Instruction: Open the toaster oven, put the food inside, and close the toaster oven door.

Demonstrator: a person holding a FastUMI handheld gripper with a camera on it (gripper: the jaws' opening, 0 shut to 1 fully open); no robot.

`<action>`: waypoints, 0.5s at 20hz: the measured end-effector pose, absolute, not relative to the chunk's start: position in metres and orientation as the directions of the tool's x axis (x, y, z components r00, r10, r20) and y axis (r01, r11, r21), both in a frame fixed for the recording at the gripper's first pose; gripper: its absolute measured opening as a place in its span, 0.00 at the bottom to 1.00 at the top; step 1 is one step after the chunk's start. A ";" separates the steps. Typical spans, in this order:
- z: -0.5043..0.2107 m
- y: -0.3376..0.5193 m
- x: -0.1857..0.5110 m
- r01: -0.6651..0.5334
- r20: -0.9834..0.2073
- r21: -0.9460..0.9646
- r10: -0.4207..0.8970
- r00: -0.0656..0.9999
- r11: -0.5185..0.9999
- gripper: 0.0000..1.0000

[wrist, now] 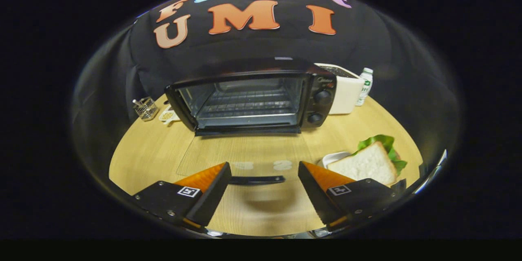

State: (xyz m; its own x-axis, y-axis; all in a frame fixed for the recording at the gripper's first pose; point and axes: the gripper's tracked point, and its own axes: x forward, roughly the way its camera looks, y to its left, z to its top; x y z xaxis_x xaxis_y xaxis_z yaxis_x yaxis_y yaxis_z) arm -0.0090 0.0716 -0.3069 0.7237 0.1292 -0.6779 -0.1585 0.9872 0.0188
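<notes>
Already the toaster oven (253, 98) stands open on the table (142, 151), its glass door (244, 151) flat and nearly see-through, handle (256, 179) between the fingers (261, 183), which are spread apart. Right of them, the sandwich (367, 163) hides most of its plate (332, 158).

I count one toaster oven (255, 100) beyond my tongs (263, 179), its one glass door (244, 159) down flat, one handle (256, 179) between the spread fingers. Two knobs (322, 97) on its panel. One sandwich (367, 163) beside the right finger, on one white dish (333, 158). Farther off: one white box (346, 91), one bottle (365, 85), one wire basket (145, 108).
</notes>
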 end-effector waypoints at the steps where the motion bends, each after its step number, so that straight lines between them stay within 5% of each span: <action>1: -0.298 0.057 -0.003 -0.143 -0.669 0.015 0.117 0.734 0.990 0.98; 10: -0.245 -0.080 0.016 0.018 -0.590 -0.055 -0.047 0.806 0.998 0.98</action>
